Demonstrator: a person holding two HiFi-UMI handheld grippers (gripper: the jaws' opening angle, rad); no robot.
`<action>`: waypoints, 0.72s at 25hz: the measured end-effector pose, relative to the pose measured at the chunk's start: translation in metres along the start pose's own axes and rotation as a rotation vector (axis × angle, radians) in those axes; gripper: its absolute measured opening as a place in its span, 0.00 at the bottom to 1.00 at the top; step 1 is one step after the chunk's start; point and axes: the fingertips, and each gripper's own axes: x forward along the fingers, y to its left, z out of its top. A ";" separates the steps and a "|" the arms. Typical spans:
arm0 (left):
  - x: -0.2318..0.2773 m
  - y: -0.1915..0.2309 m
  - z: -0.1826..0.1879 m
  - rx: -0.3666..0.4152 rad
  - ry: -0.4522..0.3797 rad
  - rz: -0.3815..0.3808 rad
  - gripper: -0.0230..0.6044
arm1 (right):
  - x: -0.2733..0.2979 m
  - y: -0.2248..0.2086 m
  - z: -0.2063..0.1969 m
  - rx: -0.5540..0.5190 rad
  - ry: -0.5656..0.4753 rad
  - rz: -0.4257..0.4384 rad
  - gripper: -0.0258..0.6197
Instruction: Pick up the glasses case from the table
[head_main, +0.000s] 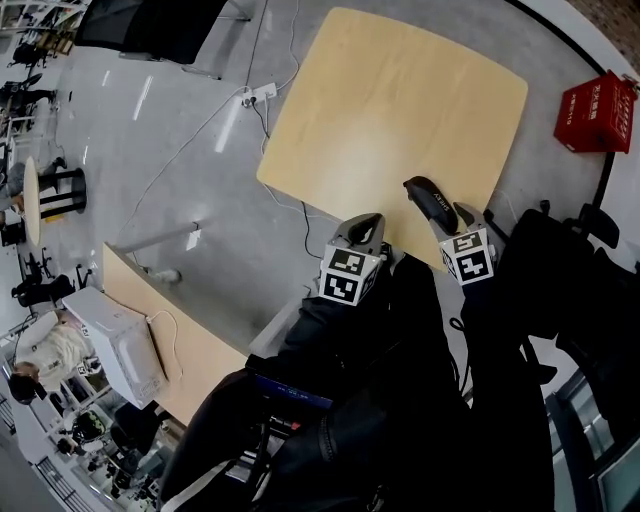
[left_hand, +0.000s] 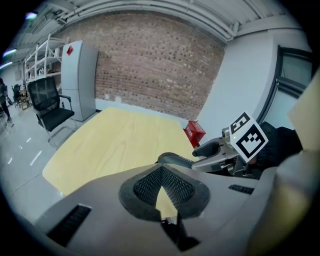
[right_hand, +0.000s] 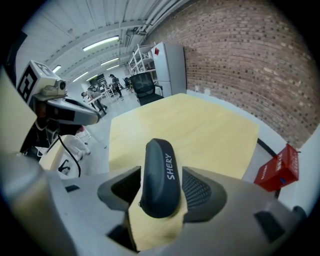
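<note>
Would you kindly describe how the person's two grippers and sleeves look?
The left gripper and right gripper have smooth grey plastic bodies with black textured pads. Each carries a white cube printed with black square markers. The sleeves are black.

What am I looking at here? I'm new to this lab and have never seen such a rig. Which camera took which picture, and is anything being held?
There is no robot here: a person holds a two-jaw gripper in each hand. The head view looks steeply down from the person's head. Each gripper view looks along that gripper's own jaws. A dark oblong glasses case lies near the edge of the pale wooden table. The right gripper has its jaws open on either side of the case, not yet squeezing it. The left gripper is shut and empty. A red box sits on the floor.
</note>
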 end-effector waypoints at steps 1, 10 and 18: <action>0.000 0.001 -0.002 -0.005 0.003 0.001 0.04 | 0.003 -0.001 -0.003 0.000 0.013 0.003 0.43; -0.001 0.013 -0.010 -0.019 0.010 0.008 0.04 | 0.030 0.005 -0.014 0.007 0.094 0.031 0.51; -0.006 0.017 -0.021 -0.024 0.022 0.014 0.04 | 0.047 0.006 -0.028 0.013 0.140 0.036 0.54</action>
